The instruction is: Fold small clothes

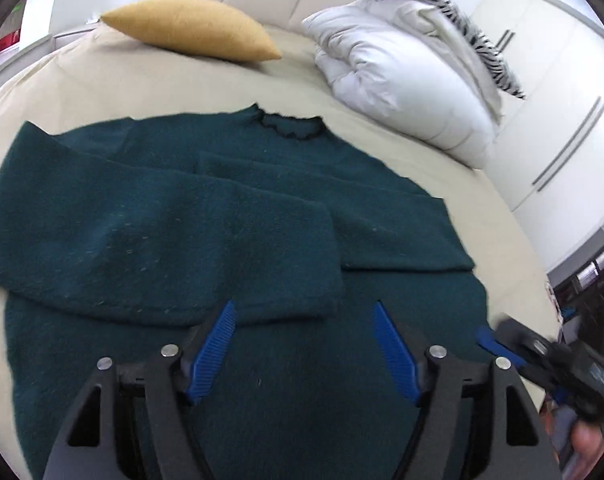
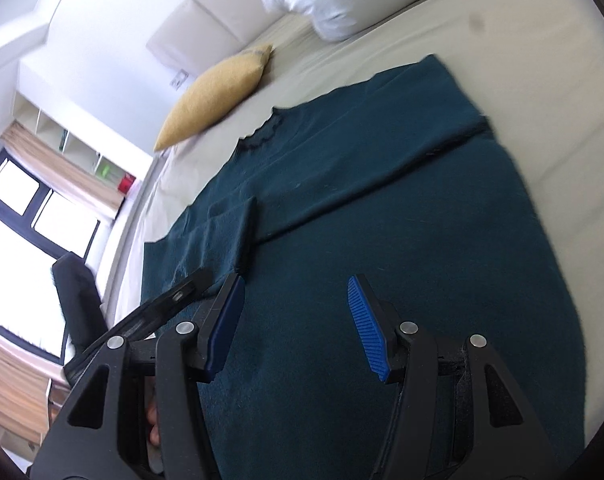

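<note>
- dark green sweater (image 1: 237, 240) lies flat on bed (image 1: 101, 80), neck toward the headboard, both sleeves folded across the chest
- left claw (image 1: 304, 344) spread wide, nothing between its blue pads (image 1: 213, 350), hovering over the sweater's lower body
- right claw (image 2: 297, 328) partly apart, holding nothing, above the sweater's hem area; also seen blurred at right edge of left wrist view
- yellow cushion (image 1: 189, 26) and white duvet (image 1: 402, 80) near headboard, apart from sweater
</note>
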